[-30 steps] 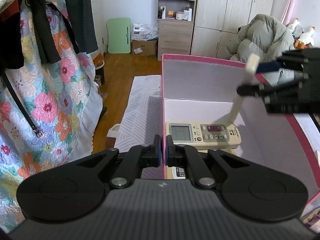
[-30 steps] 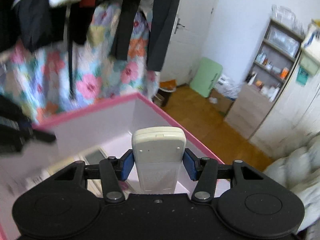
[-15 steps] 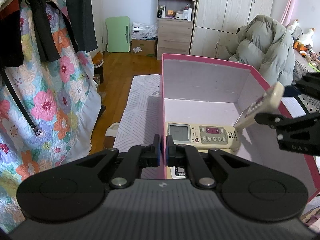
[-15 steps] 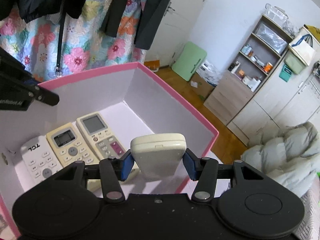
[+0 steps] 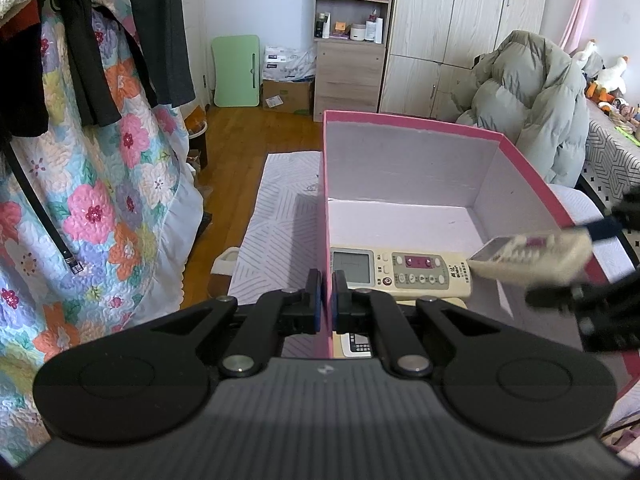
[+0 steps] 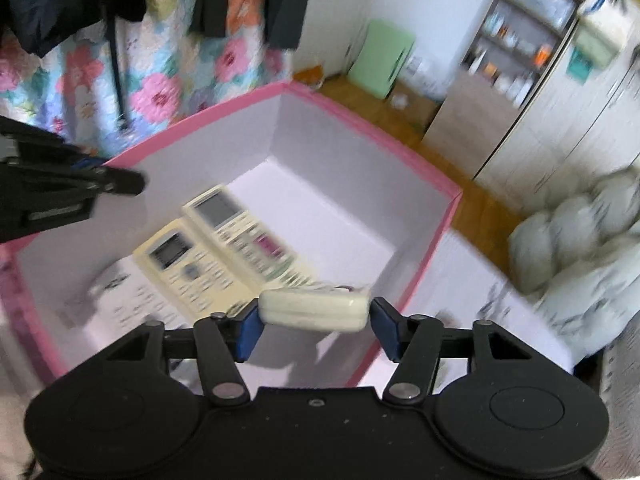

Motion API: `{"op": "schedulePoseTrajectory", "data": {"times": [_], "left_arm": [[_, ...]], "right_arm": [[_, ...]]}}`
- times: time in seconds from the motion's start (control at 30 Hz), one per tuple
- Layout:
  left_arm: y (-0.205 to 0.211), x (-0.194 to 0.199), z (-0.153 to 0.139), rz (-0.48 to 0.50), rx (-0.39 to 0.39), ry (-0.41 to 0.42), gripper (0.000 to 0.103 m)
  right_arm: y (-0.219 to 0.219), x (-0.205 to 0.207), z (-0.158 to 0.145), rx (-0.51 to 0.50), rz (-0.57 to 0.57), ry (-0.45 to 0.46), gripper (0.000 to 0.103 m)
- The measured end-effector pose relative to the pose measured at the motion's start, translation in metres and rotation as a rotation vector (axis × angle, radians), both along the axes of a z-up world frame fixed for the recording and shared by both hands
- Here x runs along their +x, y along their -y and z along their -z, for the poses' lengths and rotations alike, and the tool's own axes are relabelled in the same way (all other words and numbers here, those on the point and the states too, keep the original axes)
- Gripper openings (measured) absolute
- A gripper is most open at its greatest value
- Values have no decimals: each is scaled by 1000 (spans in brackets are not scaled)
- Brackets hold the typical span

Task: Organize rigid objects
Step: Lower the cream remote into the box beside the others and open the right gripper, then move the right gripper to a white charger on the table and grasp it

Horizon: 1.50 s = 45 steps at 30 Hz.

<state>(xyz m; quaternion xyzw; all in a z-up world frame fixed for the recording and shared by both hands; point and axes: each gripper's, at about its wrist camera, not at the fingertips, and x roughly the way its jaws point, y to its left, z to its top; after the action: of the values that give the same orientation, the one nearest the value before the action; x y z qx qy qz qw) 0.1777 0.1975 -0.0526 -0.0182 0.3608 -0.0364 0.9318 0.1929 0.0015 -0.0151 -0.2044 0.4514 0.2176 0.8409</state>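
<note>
Left gripper (image 5: 325,298): jaws clenched on the near left wall of the pink box (image 5: 412,130), one finger outside, one inside, low centre of the left wrist view.
Right gripper (image 6: 316,326): jaws have just been opening; a cream remote (image 6: 314,313) sits between the blue pads. There's a sliver of gap at the right pad, and the left pad looks to be at the remote's edge, so the grip reads as released, though the blur makes that hard to call.
Cream remote, other view: it comes in from the right edge of the left wrist view, blurred, lying roughly flat over the box's right side with its button face up.
Box interior: pale lilac walls and floor, with the pink rim running round the top.
Remotes in the box: a yellowed air-conditioner remote (image 5: 400,272) with a grey screen and a dark red button panel lies across the floor, screen end towards the left wall. In the right wrist view a second cream remote (image 6: 186,264) lies just beside it, and a white one (image 6: 132,298), smeared by blur, lies next to that in the lower left.
Surroundings: a floral quilt (image 5: 100,208) hangs at left under dark clothes, and a grey puffer jacket (image 5: 528,100) is heaped at upper right.
</note>
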Motion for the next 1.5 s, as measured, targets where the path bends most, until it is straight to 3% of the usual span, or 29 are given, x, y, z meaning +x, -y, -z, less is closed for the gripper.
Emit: {"op": "schedulePoseTrajectory", "data": {"times": [0.07,0.37,0.53,0.87,1.03,1.13,1.2,1.27,1.5], "left_arm": [[0,0,0,0,1,1,4],[1,0,-1,0,-2,4,4],[1,-1,0,-2,-4,2,4],[0,-2,1,-28,-33,-3,4],[3,-1,1,-30,-17,2,4],[5,-1,1,-25,-2,6,3],[6,-1,1,-22,3,7,3],[7,-2,1,-21,3,7,3],[8,-1,1,-23,-2,7,3]], "right_arm": [[6,-6,-5,58,-4,-46,65],[65,-20,-59,268,0,18,66],[113,-19,-57,327,22,-33,66],[139,-31,7,211,-62,-129,65],[120,-34,35,58,-216,-104,65],[107,-36,55,-101,-287,-37,65],[101,-35,66,-158,-332,-47,65],[100,-29,74,-153,-292,-82,64],[119,-7,76,12,-106,-176,61]]}}
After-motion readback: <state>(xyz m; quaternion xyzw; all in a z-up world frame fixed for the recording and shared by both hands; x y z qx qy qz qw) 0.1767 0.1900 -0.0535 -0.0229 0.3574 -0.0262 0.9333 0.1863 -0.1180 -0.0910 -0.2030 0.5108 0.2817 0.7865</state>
